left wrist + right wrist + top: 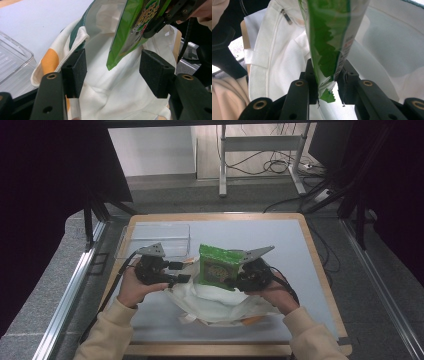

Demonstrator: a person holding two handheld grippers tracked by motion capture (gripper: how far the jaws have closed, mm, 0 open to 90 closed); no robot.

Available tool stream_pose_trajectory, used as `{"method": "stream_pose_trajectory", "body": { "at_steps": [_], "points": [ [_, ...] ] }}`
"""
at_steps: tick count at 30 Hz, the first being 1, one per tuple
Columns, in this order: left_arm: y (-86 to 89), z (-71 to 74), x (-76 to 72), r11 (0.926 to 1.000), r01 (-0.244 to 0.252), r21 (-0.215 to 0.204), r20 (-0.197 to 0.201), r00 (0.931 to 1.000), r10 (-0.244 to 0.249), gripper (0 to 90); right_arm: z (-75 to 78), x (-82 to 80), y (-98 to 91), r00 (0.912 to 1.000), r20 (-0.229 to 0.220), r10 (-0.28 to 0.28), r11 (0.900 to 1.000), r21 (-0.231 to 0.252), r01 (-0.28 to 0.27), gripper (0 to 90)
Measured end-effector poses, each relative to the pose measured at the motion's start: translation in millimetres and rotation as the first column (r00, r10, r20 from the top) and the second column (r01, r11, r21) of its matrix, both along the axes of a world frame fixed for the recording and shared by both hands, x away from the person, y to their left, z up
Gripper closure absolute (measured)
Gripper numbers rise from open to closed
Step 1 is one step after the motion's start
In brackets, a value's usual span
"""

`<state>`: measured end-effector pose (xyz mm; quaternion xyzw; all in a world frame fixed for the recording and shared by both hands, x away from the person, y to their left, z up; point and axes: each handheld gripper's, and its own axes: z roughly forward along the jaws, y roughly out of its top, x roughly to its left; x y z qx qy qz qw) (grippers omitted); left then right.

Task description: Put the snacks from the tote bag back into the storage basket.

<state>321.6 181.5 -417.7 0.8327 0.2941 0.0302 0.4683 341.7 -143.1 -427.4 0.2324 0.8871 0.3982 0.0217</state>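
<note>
1. The green snack pouch [329, 42] is pinched at one edge between my right gripper's [327, 82] jaws and hangs upright over the white tote bag [220, 302]. That thin edge grip is my main worry: the pouch could swing or slide out before it goes into the bag.
2. My left gripper's [112, 72] jaws stand apart with nothing pressed between the pads. The bag's cloth and its rope handle [75, 47] lie just beyond them, and the pouch's lower corner hangs between and ahead of them. With the rim unheld, the mouth may sag shut and the pouch land on top of the cloth.
3. If I close the left jaws carelessly, they could catch that corner instead of the rim.
4. The clear plastic tray [155, 237] beyond the left jaws could get knocked.
</note>
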Motion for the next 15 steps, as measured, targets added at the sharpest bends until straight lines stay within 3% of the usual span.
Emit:
{"method": "stream_pose_trajectory", "body": {
  "at_steps": [10,15],
  "points": [
    [6.9,10.5,0.7,0.9999,0.007,0.014,0.029,0.9996,-0.008,36.1,-2.8,3.6,3.7,0.9999,-0.003,0.014,0.9996,-0.026,-0.014,71.7],
    [4.4,16.4,1.7,0.9986,0.016,0.050,0.056,0.9983,-0.019,36.4,-0.1,4.9,5.7,0.9998,0.002,0.021,0.9976,-0.066,-0.021,71.7]
  ]
}}
